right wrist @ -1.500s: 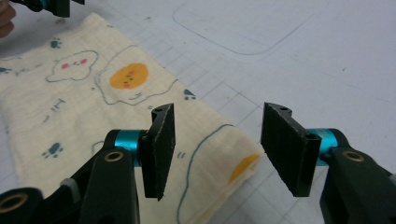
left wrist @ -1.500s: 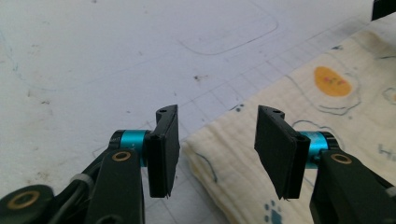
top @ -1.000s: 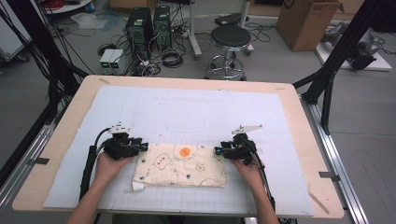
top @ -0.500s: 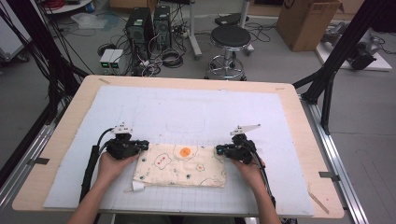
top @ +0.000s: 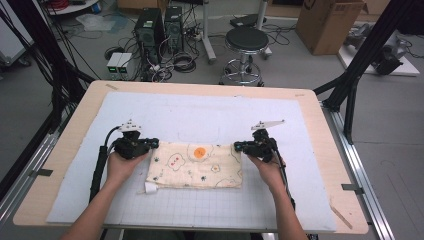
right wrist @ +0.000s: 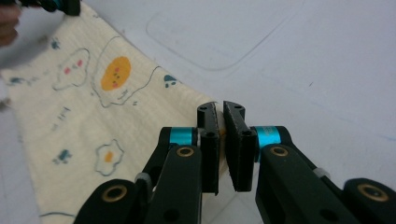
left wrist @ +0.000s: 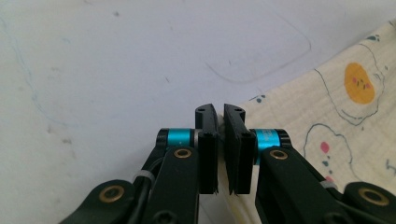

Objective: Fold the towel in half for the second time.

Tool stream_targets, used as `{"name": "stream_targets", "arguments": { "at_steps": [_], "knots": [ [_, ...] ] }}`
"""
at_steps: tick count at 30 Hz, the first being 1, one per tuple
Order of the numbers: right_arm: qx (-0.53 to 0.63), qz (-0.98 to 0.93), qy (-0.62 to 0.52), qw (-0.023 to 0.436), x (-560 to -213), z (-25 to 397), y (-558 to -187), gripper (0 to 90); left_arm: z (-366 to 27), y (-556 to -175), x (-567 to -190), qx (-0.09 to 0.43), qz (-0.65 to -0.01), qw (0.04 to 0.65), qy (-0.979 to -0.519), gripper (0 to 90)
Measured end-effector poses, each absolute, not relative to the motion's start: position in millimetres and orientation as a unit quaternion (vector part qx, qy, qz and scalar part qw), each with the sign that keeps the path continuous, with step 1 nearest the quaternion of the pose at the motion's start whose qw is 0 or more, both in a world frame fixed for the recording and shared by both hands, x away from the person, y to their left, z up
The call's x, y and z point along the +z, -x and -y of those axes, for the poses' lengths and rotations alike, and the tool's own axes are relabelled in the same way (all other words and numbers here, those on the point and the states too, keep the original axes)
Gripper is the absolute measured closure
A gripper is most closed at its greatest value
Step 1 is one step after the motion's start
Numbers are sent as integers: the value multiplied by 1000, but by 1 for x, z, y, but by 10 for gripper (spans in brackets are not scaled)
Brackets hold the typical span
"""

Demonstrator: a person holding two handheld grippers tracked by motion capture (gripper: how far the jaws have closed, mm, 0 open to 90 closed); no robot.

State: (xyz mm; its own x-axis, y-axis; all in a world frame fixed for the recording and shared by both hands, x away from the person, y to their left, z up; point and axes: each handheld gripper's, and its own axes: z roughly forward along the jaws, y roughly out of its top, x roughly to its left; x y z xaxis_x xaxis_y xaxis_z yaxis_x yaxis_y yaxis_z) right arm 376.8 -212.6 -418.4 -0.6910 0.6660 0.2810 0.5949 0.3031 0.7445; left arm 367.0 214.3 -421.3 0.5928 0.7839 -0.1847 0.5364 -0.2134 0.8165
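A cream cloth point(top: 196, 165) printed with fried-egg drawings lies flat on the white mat point(top: 210, 117) that covers the wooden surface point(top: 75, 117), near the person's edge and about midway between left and right. The left hand-held gripper point(top: 154, 144) sits at the cloth's far left corner, and in the left gripper view its 2 black jaws are pressed together on the cloth's edge, pinching that corner point(left wrist: 219, 121). The right hand-held gripper point(top: 238, 146) sits at the far right corner; in the right gripper view its jaws are likewise closed on the fabric's corner point(right wrist: 220, 119). Each hand point(top: 120, 167) grips its tool from the near side, with cables trailing back along the forearms. A small white tag point(top: 150, 188) sticks out at the cloth's near left corner.
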Motion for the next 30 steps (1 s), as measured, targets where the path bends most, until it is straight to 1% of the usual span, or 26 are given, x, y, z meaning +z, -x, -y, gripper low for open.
{"name": "stream_targets", "arguments": {
  "at_steps": [6, 9, 11, 14, 19, 21, 27, 30],
  "knots": [
    [446, -794, -410, 38, -410, 216, -398, 851, -212, -387, -414, 142, -448, 466, -750, 841],
    [442, -791, -422, 33, -413, 215, -407, 851, -216, -394, -420, 129, -465, 476, -735, 842],
    [439, -789, -430, 27, -418, 215, -411, 850, -217, -397, -425, 124, -471, 470, -736, 842],
    [436, -788, -434, 21, -426, 213, -415, 851, -215, -398, -429, 130, -465, 453, -749, 841],
    [439, -783, -440, 18, -431, 214, -417, 851, -216, -398, -429, 131, -462, 458, -748, 841],
    [453, -774, -443, 10, -429, 216, -416, 851, -217, -397, -428, 133, -464, 456, -747, 841],
    [454, -788, -416, 24, -419, 213, -407, 851, -217, -389, -422, 139, -451, 461, -751, 842],
    [459, -786, -413, 24, -419, 215, -404, 851, -217, -385, -423, 139, -446, 462, -753, 842]
  ]
}}
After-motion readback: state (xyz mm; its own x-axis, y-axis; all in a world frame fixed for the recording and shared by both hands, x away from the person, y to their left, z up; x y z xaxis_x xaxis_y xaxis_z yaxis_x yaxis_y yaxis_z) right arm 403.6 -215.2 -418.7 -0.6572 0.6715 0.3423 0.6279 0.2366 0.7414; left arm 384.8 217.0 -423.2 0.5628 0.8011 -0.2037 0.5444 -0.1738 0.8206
